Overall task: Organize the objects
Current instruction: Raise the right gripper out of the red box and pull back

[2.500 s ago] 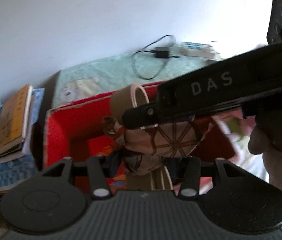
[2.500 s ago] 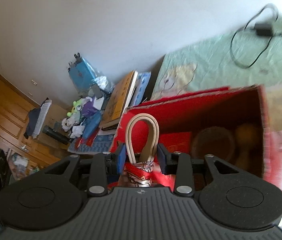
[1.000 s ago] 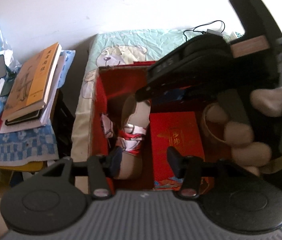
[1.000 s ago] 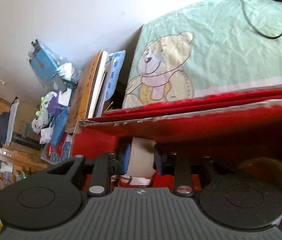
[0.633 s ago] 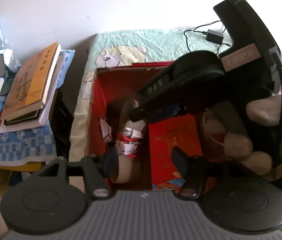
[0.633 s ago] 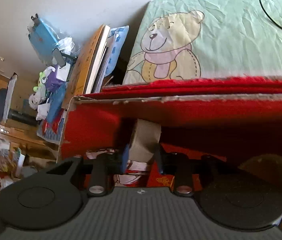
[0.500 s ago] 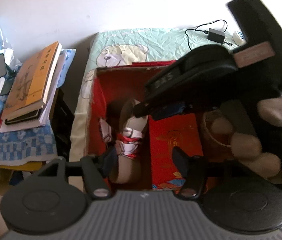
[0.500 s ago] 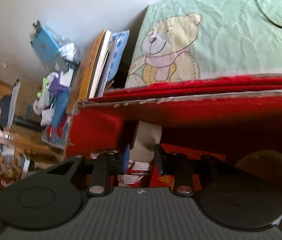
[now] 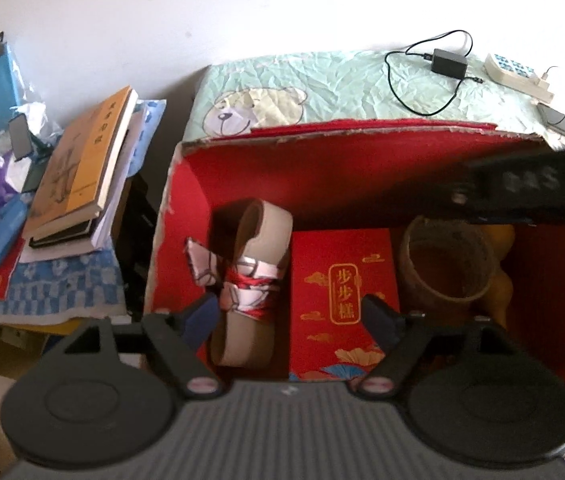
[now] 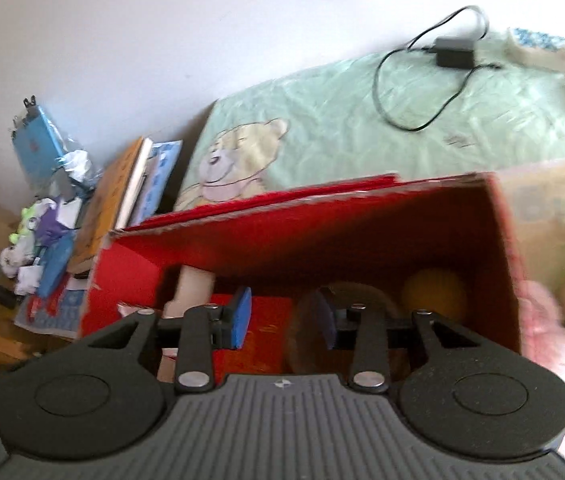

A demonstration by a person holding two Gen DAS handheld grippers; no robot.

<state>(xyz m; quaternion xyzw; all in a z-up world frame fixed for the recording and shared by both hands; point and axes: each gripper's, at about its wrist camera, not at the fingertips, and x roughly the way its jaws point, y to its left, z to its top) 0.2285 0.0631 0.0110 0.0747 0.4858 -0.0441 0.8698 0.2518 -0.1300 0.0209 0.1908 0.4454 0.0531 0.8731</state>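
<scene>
Bag (image 9: 248, 280) sits lower left in the red box (image 9: 322, 148), beside the packet (image 9: 342, 292), so I'm letting go. Left gripper (image 9: 290, 316) has just been opening, spread clear of it; right gripper (image 10: 282, 316) likewise, nothing between its jaws.

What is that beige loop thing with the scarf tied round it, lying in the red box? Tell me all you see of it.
The beige loop looks like a bag strap or handle, a flat band folded into a long oval. A white scarf with red and dark print is knotted round its middle. It lies in the left part of the red box, beside a red packet with gold characters. Neither gripper touches it.
</scene>
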